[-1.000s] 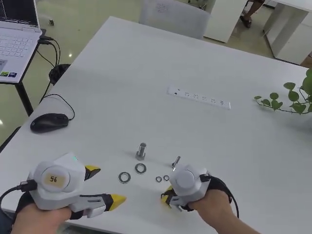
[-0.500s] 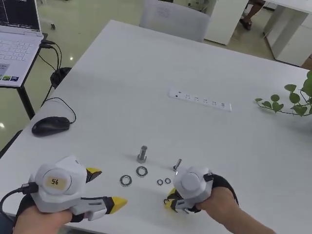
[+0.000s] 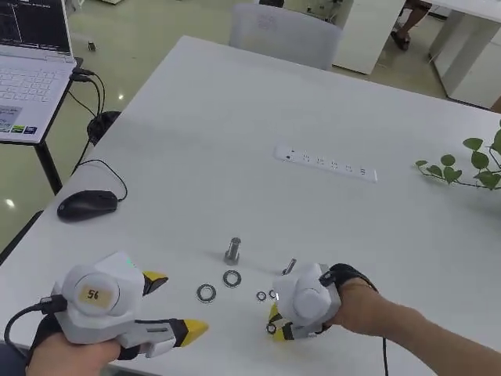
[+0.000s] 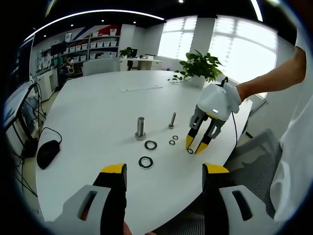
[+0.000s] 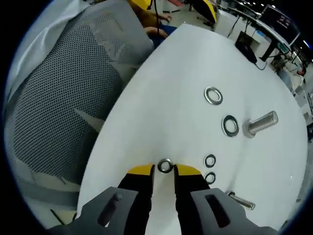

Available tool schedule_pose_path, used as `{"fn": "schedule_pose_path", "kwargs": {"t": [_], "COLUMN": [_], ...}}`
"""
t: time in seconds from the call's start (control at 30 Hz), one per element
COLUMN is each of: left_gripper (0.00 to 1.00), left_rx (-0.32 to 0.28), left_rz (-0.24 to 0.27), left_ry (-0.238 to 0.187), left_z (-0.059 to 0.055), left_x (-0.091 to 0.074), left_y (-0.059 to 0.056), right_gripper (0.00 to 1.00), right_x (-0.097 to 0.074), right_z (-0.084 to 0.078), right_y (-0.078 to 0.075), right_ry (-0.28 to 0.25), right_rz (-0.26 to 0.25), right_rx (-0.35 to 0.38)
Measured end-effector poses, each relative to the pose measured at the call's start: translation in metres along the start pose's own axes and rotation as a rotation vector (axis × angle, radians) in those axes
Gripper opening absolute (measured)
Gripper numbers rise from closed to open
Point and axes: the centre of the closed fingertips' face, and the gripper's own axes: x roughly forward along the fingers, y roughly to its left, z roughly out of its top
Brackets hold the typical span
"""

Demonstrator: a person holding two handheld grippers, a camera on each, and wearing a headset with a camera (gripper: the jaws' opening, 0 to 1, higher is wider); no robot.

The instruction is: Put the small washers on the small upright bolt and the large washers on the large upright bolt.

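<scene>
In the head view, we find the body of the right gripper [image 3: 272, 321] covering most of its jaws. We cannot tell whether they pinch the small washer [image 5: 165, 166] or merely flank it. The laptop [image 3: 31, 78] and plant [image 3: 473, 145] are cut by frame edges.

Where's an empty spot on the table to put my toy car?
Big bare patch between the power strip and the large bolt; another between the mouse and the bolts. Crowded at the near edge: large washers, small washers, small bolt, left gripper and right gripper.
</scene>
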Motion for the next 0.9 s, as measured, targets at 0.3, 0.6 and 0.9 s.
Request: {"fn": "schedule_pose_path", "kwargs": {"t": [0.3, 0.6, 0.9], "left_gripper": [0.62, 0.62, 0.62], "left_rx": [-0.008, -0.003, -0.007], "left_rz": [0.006, -0.005, 0.003], "left_ry": [0.003, -0.006, -0.012], "left_z": [-0.0040, 0.0018, -0.0004], "left_x": [-0.0022, 0.0034, -0.0017], "left_y": [0.0015, -0.0025, -0.0003], "right_gripper": [0.16, 0.14, 0.13], "right_x": [0.0001, 0.0004, -0.0018], "right_z": [-0.0018, -0.0019, -0.0035], "right_y": [0.0005, 0.0016, -0.0021], "right_ry": [0.019, 0.050, -0.100], "right_rz": [0.028, -0.011, -0.084], "right_rx": [-0.112, -0.104, 0.301]}}
